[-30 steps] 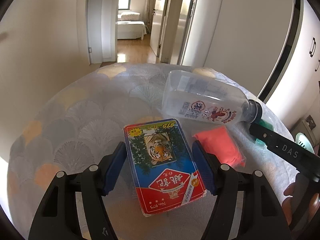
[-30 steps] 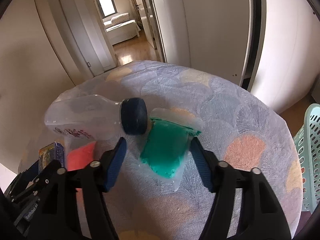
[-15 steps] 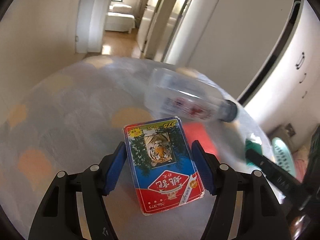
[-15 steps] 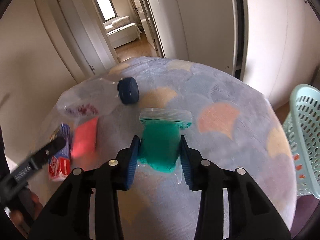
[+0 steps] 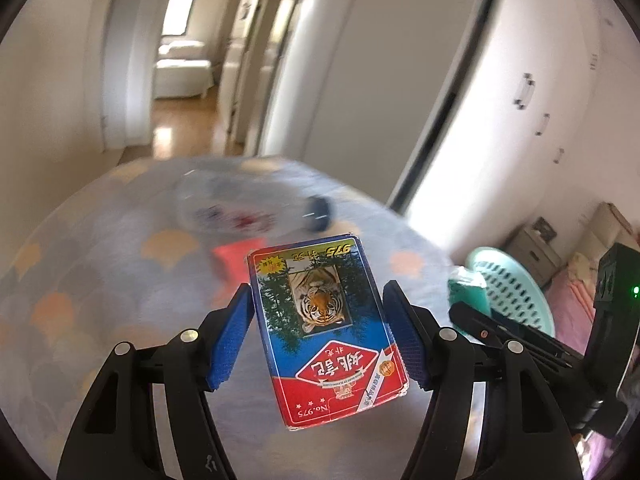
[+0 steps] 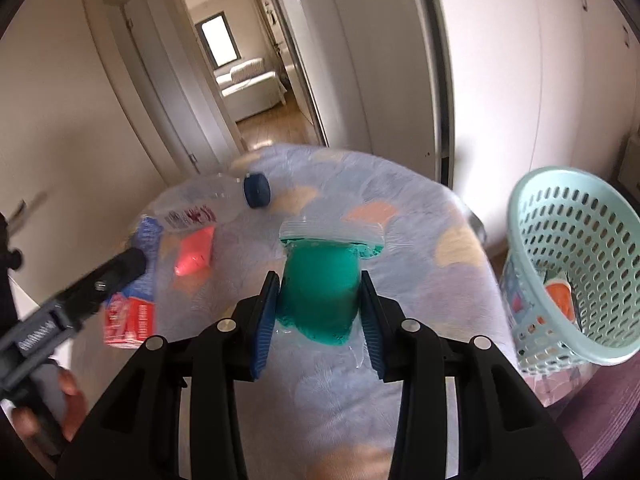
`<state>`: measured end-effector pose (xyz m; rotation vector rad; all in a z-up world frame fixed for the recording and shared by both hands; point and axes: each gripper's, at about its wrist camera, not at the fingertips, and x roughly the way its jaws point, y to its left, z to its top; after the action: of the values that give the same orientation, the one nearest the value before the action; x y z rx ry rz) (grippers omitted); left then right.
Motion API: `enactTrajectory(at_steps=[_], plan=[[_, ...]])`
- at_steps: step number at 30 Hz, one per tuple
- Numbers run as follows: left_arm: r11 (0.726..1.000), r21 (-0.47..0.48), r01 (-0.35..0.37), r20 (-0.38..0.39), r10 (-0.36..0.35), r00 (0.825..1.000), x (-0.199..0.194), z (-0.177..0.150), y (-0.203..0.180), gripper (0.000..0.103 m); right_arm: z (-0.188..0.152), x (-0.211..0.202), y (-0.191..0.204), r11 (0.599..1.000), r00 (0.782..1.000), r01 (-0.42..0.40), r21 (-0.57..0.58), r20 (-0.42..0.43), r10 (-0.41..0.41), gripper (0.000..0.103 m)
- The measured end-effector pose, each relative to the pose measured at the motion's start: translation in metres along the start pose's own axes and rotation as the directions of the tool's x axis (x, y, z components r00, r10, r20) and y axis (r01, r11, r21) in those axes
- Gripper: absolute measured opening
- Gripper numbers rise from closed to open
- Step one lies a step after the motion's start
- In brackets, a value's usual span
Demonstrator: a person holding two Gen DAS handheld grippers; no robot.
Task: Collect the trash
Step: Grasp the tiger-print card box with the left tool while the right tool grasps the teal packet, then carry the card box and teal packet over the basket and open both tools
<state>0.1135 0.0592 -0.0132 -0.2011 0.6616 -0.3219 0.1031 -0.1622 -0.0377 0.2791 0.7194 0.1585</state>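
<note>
The left claw (image 5: pixel 318 322), clamped on the tiger card box (image 5: pixel 326 330), has lifted it off the tabletop (image 5: pixel 100 280). The right claw (image 6: pixel 318 314) has closed on the green bag (image 6: pixel 320 280) and raised it. The mint basket (image 6: pixel 576 256) waits right of it; the bottle (image 6: pixel 224 200) and orange packet (image 6: pixel 194 254) remain behind, to its left.

Left claw: your left claw (image 5: pixel 318 336) has its blue pads pressed on both long sides of the card box (image 5: pixel 324 332), which it holds clear above the surface.
Right claw: your right claw (image 6: pixel 318 312) is clamped on the green bag (image 6: pixel 320 280), pads narrow against its sides.
Pose: both claws tilt downward and forward.
Hand: your fingers (image 6: pixel 68 396) wrap the left claw's handle, seen low at the left in the right wrist view.
</note>
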Motion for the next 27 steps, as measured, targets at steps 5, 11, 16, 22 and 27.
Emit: enactTrajectory(at_steps=[5, 11, 16, 22, 27], plan=[[0.996, 0.082, 0.047, 0.011, -0.048, 0.999, 0.005, -0.001, -0.049, 0.064, 0.008, -0.037, -0.026, 0.998, 0.995, 0.057, 0.032, 0.081, -0.059, 0.036], [0.979, 0.174, 0.106, -0.017, -0.105, 0.994, 0.024, 0.002, -0.111, 0.064, 0.015, -0.072, -0.072, 0.983, 0.972, 0.162, 0.092, 0.158, -0.175, 0.036], [0.961, 0.231, 0.154, -0.049, -0.147, 0.988, 0.041, 0.004, -0.159, 0.064, 0.021, -0.092, -0.121, 0.957, 0.946, 0.228, 0.177, 0.19, -0.261, 0.036], [0.932, 0.291, 0.215, -0.103, -0.193, 0.976, 0.073, 0.008, -0.214, 0.064, 0.028, -0.113, -0.175, 0.919, 0.911, 0.287, 0.27, 0.221, -0.349, 0.036], [0.92, 0.298, 0.255, -0.175, -0.21, 0.962, 0.109, 0.008, -0.246, 0.064, 0.029, -0.113, -0.215, 0.893, 0.897, 0.305, 0.331, 0.216, -0.387, 0.036]])
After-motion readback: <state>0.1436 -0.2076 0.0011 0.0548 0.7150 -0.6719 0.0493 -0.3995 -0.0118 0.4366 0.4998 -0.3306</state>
